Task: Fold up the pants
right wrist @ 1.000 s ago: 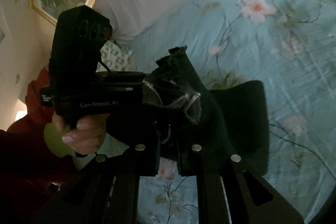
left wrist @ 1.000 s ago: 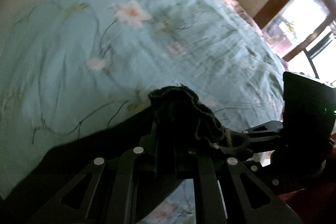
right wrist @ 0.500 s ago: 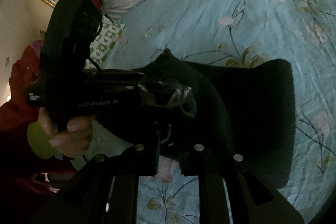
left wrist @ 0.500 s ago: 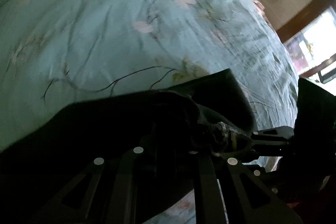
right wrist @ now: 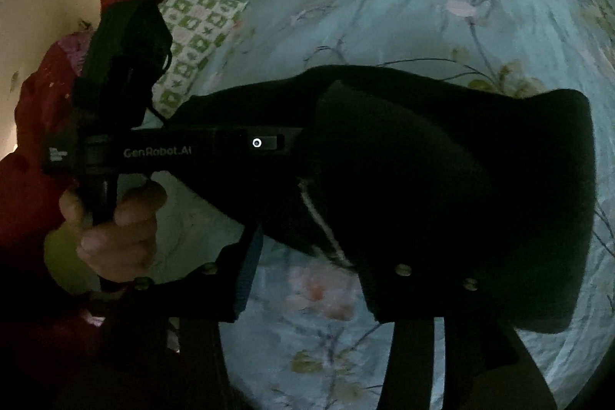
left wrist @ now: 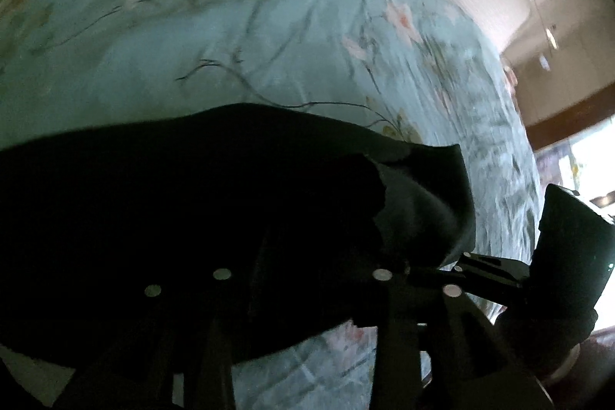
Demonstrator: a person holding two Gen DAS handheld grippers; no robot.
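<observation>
- My left tongs (left wrist: pixel 300 275) have just been opening; black pants (right wrist: pixel 442 187) lie between them, unpinched.
- My right tongs (right wrist: pixel 307 279) have opened too, cloth at two o'clock.
- Pants rest on the floral bed (right wrist: pixel 384 6).

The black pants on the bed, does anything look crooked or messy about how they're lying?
Yes. On the pants, the folded-over top layer lies skewed, its edges not matching the layer beneath. A pale inner seam shows at the near edge. The blue floral bedspread looks fine.
</observation>
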